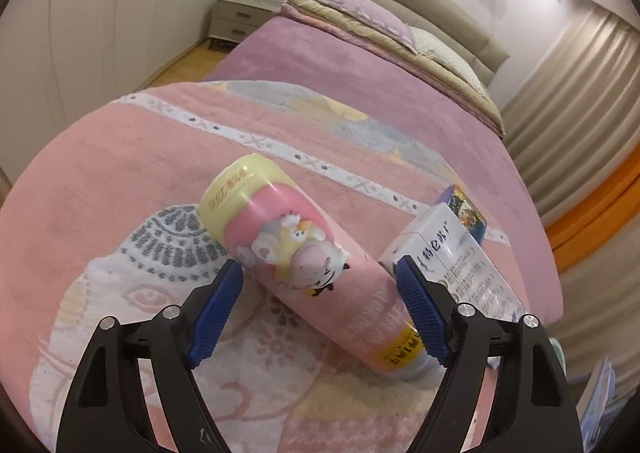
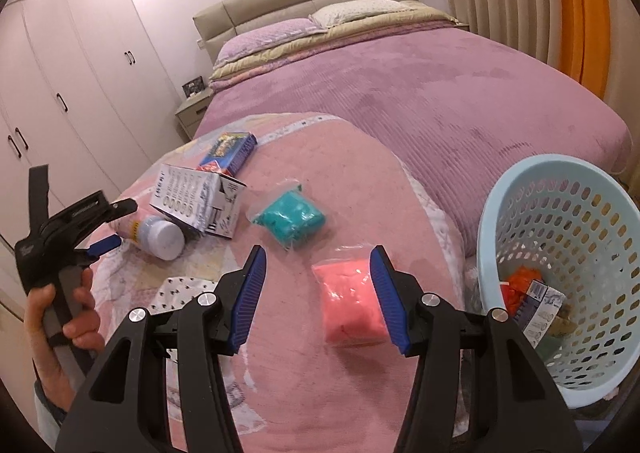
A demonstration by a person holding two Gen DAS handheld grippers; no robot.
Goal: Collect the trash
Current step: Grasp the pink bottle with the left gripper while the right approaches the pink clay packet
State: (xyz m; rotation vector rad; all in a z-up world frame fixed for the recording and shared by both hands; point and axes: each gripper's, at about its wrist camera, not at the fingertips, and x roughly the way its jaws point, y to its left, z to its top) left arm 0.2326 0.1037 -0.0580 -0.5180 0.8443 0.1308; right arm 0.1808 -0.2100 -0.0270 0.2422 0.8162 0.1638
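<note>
A pink and yellow cartoon bottle [image 1: 296, 253] lies on the pink blanket, between the open fingers of my left gripper [image 1: 320, 273]; its white end shows in the right wrist view [image 2: 162, 237]. A white box [image 1: 452, 257] lies right beside it, a blue box [image 1: 466, 209] behind. My right gripper [image 2: 318, 265] is open over a pink bag [image 2: 348, 305], its right pad at the bag's edge. A teal bag [image 2: 292, 219] lies further on. My left gripper also shows in the right wrist view [image 2: 116, 229], hand-held.
A light blue perforated basket [image 2: 532, 189] stands at the bed's right side with orange trash and a carton inside. The purple bedspread [image 2: 400, 93], pillows and headboard lie beyond. Wardrobes [image 2: 60, 93] and a nightstand [image 1: 236, 17] stand to the left.
</note>
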